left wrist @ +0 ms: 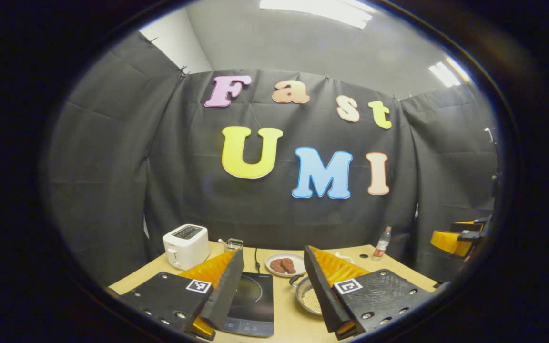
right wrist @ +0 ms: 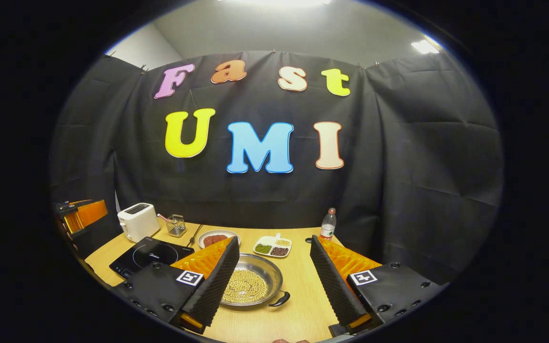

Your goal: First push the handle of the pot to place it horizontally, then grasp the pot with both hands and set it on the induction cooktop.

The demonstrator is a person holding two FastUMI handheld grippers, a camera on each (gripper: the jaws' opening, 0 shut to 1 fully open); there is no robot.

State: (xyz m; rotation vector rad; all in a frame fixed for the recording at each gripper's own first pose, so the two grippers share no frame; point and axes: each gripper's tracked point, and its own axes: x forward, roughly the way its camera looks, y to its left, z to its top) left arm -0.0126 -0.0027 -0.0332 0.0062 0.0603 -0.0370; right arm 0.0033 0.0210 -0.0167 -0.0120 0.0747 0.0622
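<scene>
Both grippers, left gripper (left wrist: 274, 290) and right gripper (right wrist: 274, 278), hang wide open and empty above the worktop's near edge, so the right should nudge the shallow bean-filled steel pot's (right wrist: 251, 285) near black handle (right wrist: 281, 299) sideways, beside the black induction cooktop (right wrist: 148, 255).

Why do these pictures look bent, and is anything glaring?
Both views come through fisheye lenses, so the table edge curves. Left gripper view: ceiling lights blow out white. Right gripper view: the pot rim glints, and detail stays sharp.
</scene>
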